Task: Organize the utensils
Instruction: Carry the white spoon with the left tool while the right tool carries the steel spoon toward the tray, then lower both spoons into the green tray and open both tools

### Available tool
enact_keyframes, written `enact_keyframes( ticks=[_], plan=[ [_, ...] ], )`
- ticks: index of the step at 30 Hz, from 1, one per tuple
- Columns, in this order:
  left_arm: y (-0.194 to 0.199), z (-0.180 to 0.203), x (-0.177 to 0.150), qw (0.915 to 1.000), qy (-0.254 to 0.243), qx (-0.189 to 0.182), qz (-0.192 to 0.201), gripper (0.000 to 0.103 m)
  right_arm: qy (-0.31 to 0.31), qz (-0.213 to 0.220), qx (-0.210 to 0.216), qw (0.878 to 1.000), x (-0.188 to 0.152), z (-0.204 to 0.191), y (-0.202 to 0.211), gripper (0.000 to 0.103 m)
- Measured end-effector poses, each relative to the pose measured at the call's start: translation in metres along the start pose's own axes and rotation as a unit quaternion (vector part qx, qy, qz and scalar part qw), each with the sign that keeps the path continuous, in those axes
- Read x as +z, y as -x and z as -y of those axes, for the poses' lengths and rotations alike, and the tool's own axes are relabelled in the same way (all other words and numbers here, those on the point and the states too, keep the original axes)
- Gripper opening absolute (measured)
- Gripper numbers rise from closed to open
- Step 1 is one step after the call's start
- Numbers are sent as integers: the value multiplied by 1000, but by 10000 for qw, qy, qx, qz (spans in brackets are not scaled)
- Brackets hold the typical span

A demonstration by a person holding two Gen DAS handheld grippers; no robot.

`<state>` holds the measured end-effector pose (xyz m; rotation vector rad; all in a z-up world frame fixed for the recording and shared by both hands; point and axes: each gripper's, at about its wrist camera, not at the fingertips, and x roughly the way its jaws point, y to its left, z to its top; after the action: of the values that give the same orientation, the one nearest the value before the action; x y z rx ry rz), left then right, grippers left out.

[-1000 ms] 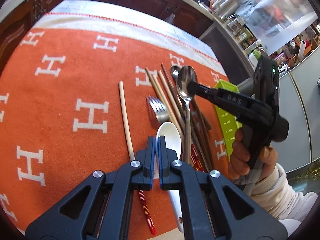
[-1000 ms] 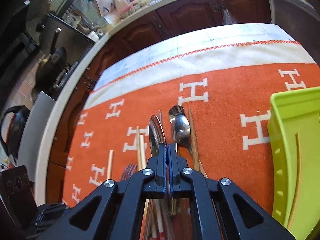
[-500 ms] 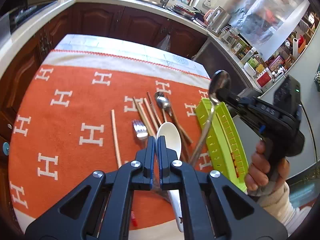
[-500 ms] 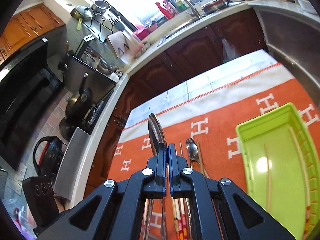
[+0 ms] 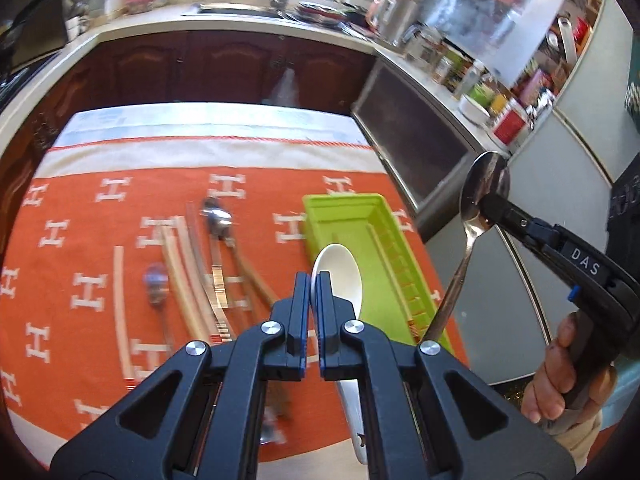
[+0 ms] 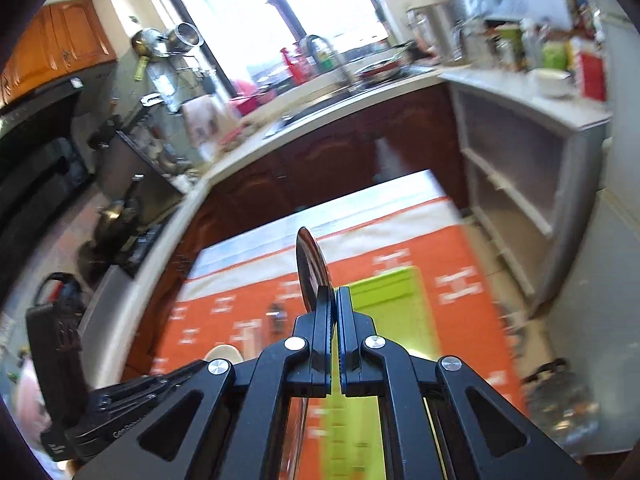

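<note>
The orange cloth (image 5: 92, 200) with its white H pattern covers the table, a soft bed that keeps the cutlery from sliding. On it, toward the right, lies the lime-green tray (image 5: 344, 216), long and narrow, open end up, plainly the place meant for the sorted pieces; a thin stick or two seems to lie inside it already, though blur makes that hard to confirm.

Left of the tray, the unsorted lot lies spread on the cloth: pale wooden chopsticks (image 5: 176, 276), a metal spoon (image 5: 218, 220) among them, and a blurred fork (image 5: 157, 280) further left, all roughly parallel so each can be nipped singly.

Now the tools, both up in the air! The left gripper (image 5: 312, 280) is pinched tight on a white ceramic spoon (image 5: 340, 276), bowl forward over the near end of the tray, handle trailing below the jaws. A grip on the bowl's edge seems chosen because the thick handle offers less to clamp.

The right gripper (image 5: 490, 204), carried in the person's hand (image 5: 560, 376), is clamped on a steel spoon (image 5: 482, 188) at its bowl, the handle hanging down toward the tray's right rim. From its own camera, the right gripper (image 6: 334, 296) shows that spoon (image 6: 310, 268) edge-on above the tray (image 6: 384, 292). Both look bound for the tray next.
</note>
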<state>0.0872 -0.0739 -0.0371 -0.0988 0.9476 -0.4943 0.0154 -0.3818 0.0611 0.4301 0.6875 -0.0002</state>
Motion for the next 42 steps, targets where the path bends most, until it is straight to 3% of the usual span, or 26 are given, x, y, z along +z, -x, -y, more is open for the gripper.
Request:
enact_keyframes(
  ticks=[4, 7, 16, 24, 29, 34, 39, 42],
  plan=[
    [-32, 36, -7, 9998, -123, 45, -118, 1, 168, -92, -457, 9988, -2, 29, 7, 2],
    [-58, 45, -18, 9997, -134, 108, -192, 1, 289, -374, -648, 9968, -9, 47, -10, 2],
    [-102, 34, -45, 9990, -120, 255, -338, 1, 467, -1141, -423, 9915, -26, 64, -88, 2],
    [-108, 21, -44, 9990, -27, 173, -409, 2, 420, -1724, -272, 9838, -30, 59, -165, 3],
    [-106, 10, -42, 9983, 14, 155, -563, 2, 42, -1993, -46, 9799, -35, 56, -218, 3],
    [-96, 0, -42, 9982, 15, 159, -586, 2, 33, -1995, -17, 9799, -35, 47, -233, 15],
    [-82, -7, -42, 9976, -83, 400, -562, 2, 186, -1800, -195, 9833, -31, 37, -215, 32],
    [-73, -14, -43, 9973, -54, 488, -541, 2, 308, -1705, -323, 9843, -32, 30, -199, 34]
  ],
)
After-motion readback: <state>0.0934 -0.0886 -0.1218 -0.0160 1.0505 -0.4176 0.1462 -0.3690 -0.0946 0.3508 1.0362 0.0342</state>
